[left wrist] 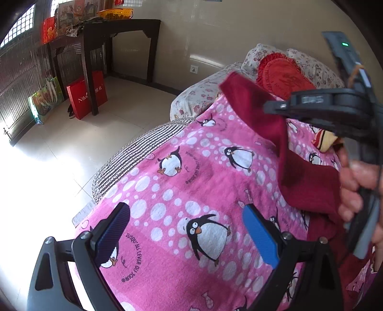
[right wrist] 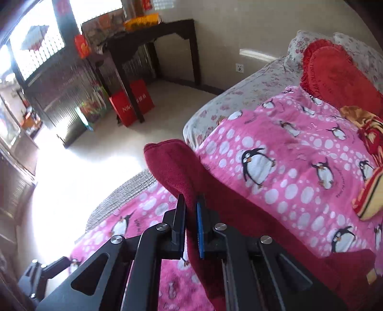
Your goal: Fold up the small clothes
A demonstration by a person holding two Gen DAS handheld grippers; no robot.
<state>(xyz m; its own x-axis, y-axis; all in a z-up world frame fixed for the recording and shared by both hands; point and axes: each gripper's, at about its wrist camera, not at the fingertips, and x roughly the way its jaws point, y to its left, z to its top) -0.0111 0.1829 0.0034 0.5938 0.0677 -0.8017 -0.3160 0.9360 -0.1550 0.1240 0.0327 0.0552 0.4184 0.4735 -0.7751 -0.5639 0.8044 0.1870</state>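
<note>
The right gripper pinches a strip of the dark red garment, lifted above the pink penguin blanket; the left gripper hovers beside it, jaws wide and empty; a clean fold probably wants the lifted edge carried across and laid flat before letting go; beyond lie a red heart cushion, tiled floor and a dark side table.

You have one dark red garment and one pink penguin blanket before you — plus one red heart-shaped cushion. By the one dark side table stand two red paper bags, and on it sits one yellow basket.
</note>
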